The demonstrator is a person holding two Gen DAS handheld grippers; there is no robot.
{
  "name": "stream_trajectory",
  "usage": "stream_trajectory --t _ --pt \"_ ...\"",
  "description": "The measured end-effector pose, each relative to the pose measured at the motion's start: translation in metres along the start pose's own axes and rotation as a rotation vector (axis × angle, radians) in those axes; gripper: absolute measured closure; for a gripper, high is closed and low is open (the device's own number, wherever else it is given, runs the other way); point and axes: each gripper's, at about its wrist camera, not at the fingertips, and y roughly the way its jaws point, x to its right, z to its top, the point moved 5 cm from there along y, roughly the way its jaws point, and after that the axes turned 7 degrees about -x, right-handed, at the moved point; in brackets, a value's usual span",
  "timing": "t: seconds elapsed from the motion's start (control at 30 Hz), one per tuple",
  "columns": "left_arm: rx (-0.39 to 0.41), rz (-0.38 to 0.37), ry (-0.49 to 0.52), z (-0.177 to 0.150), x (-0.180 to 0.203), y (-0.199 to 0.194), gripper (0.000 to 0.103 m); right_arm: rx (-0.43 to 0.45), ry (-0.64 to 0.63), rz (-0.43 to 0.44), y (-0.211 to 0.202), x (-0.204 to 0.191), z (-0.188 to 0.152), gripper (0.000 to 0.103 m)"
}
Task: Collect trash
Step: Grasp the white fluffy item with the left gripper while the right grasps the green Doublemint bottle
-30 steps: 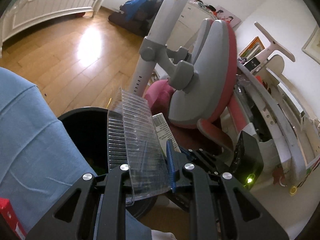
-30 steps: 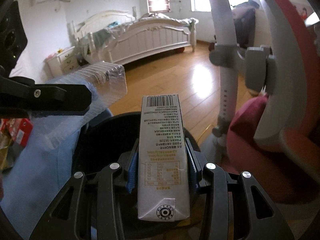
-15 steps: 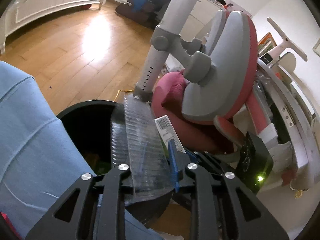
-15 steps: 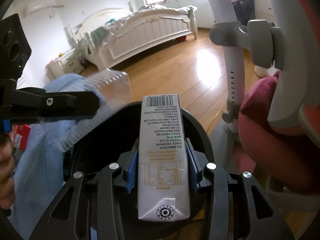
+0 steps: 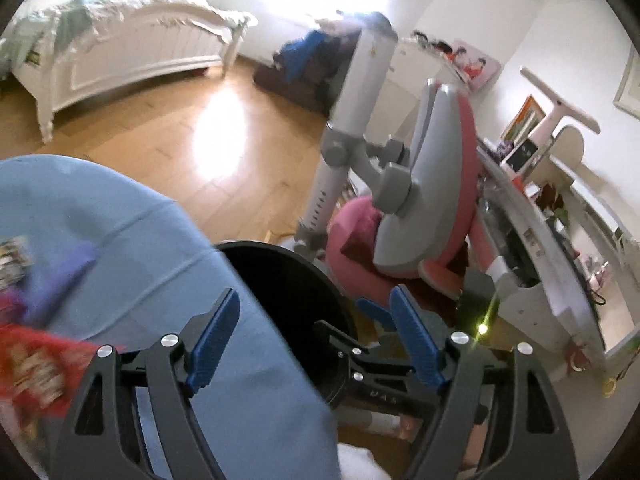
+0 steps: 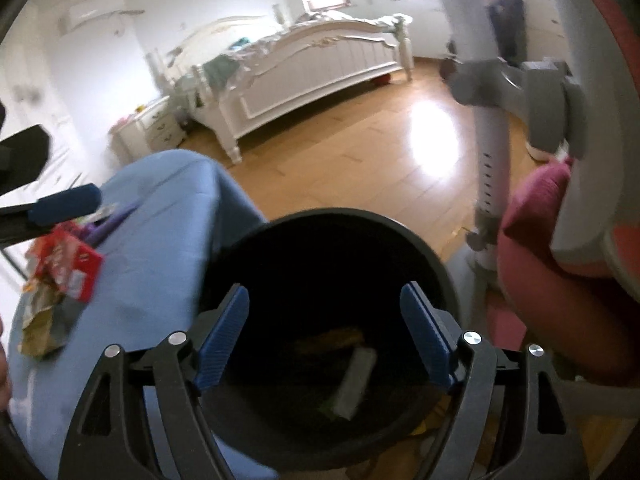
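Note:
A black round trash bin (image 6: 328,320) stands on the floor beside a blue-covered table (image 6: 160,248). My right gripper (image 6: 326,340) is open and empty right above the bin's mouth; a carton (image 6: 354,384) lies at the bin's bottom. My left gripper (image 5: 316,340) is open and empty over the table edge and the bin (image 5: 288,288). A red snack packet (image 6: 68,268) and a crumpled wrapper (image 6: 40,320) lie on the table; the red packet also shows in the left wrist view (image 5: 32,368). My left gripper's blue fingertip (image 6: 66,206) shows at the left of the right wrist view.
A pink and grey chair (image 5: 432,208) on a grey post (image 5: 344,148) stands right of the bin. A cluttered white desk (image 5: 560,280) lies further right. A white bed (image 6: 312,76) stands across the wooden floor (image 6: 360,152).
Both grippers opened. The clear plastic tray left my left gripper and the carton left my right gripper; the carton now lies in the bin. My left gripper swung left over the table.

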Motion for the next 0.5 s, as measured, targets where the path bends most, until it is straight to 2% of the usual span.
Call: stream_trajectory --t 0.1,0.27,0.33,0.5 --pt "0.050 0.022 -0.049 -0.009 -0.021 -0.036 0.026 0.007 -0.055 0.040 -0.011 -0.038 0.010 0.025" --pt "0.115 0.180 -0.135 -0.030 -0.085 -0.096 0.026 0.011 -0.182 0.141 -0.028 -0.113 0.027 0.023" --pt "0.125 0.251 -0.154 -0.037 -0.112 -0.113 0.026 -0.005 -0.254 0.185 -0.029 -0.145 0.032 0.023" --pt "0.126 0.333 -0.170 -0.058 -0.155 -0.141 0.026 -0.059 -0.358 0.238 -0.026 -0.203 0.033 0.022"
